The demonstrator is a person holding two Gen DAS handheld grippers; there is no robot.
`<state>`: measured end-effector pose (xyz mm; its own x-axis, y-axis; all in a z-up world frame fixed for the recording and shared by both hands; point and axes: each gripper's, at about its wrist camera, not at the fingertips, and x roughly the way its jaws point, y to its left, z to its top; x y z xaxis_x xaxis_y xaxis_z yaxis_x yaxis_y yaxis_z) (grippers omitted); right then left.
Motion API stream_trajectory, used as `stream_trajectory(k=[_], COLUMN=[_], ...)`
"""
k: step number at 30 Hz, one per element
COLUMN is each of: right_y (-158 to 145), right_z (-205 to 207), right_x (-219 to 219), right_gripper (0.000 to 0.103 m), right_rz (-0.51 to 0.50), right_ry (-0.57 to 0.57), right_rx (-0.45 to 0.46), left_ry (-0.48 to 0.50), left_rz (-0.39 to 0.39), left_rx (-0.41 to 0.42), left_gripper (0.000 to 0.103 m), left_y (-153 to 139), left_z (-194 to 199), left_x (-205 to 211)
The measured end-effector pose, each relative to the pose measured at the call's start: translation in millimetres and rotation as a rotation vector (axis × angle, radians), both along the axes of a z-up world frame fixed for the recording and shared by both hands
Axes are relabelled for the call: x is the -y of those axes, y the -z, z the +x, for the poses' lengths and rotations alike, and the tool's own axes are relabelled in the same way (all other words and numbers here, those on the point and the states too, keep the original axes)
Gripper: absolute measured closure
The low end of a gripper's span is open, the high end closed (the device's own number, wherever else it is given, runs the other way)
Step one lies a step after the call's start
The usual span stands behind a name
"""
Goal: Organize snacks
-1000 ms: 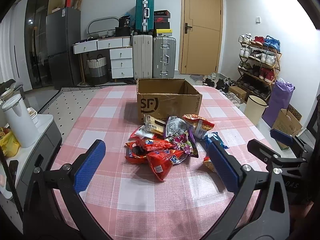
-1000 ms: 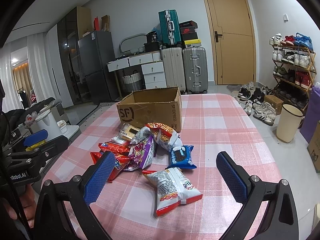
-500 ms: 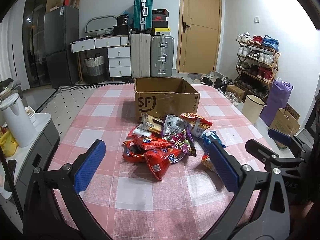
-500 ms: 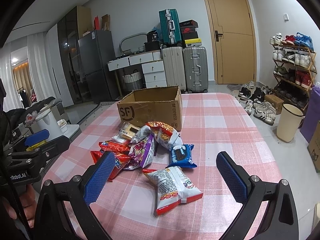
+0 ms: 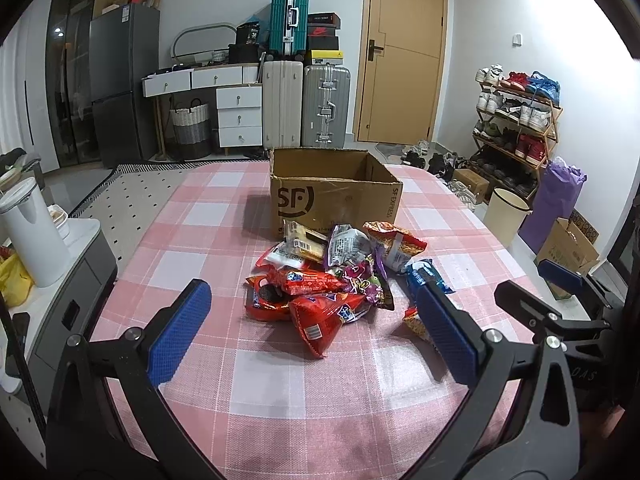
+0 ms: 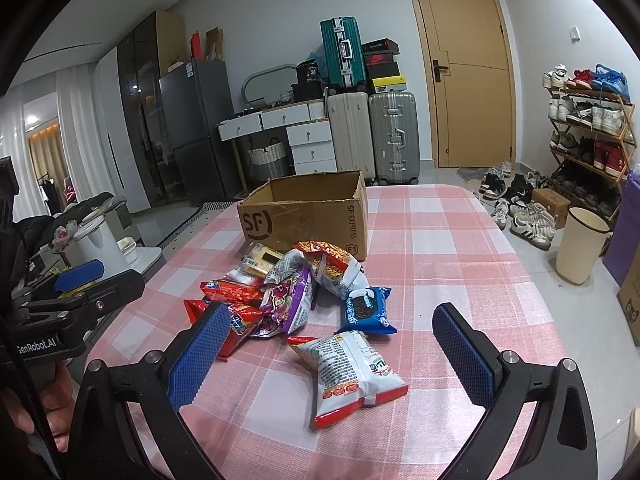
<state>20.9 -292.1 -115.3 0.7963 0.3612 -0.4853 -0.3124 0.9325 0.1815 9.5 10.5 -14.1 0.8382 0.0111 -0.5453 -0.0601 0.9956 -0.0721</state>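
1. The left gripper (image 5: 312,332) is held spread wide and empty above the table's (image 5: 280,400) near edge, ready for a pick.
2. The snack packets (image 5: 340,276) are heaped mid-table, against the open cardboard box (image 5: 332,200), probably their destination.
3. The right gripper (image 6: 332,348) is likewise held wide, framing a white chip bag (image 6: 352,372).

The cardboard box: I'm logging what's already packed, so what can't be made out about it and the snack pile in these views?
- Floor of the cardboard box: hidden by its front wall in both wrist views.
- White-and-red bag: mostly hidden by the left gripper's right finger in the left wrist view.
- Red packets low in the pile: covered by the purple packet and the right gripper's left finger.
- Packet print: too small to read.
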Motion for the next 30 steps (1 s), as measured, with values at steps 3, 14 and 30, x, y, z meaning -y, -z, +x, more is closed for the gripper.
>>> stream_trajectory(k=[3, 14, 30], right_y=[0, 0, 44], right_z=[0, -2, 18], right_x=[0, -2, 10], right_gripper=[0.0, 0.0, 0.0], right_rz=[0.001, -0.001, 0.08], right_ry=[0.001, -0.016, -0.132], right_rx=[0.001, -0.006, -0.12], left_ry=[0.001, 0.012, 0.088], left_rz=[-0.013, -0.016, -0.067], left_rx=[-0.008, -0.011, 0.008], left_gripper=[0.001, 0.001, 0.001], left_y=[2, 3, 12], left_z=[1, 1, 4], left_x=[0, 2, -5])
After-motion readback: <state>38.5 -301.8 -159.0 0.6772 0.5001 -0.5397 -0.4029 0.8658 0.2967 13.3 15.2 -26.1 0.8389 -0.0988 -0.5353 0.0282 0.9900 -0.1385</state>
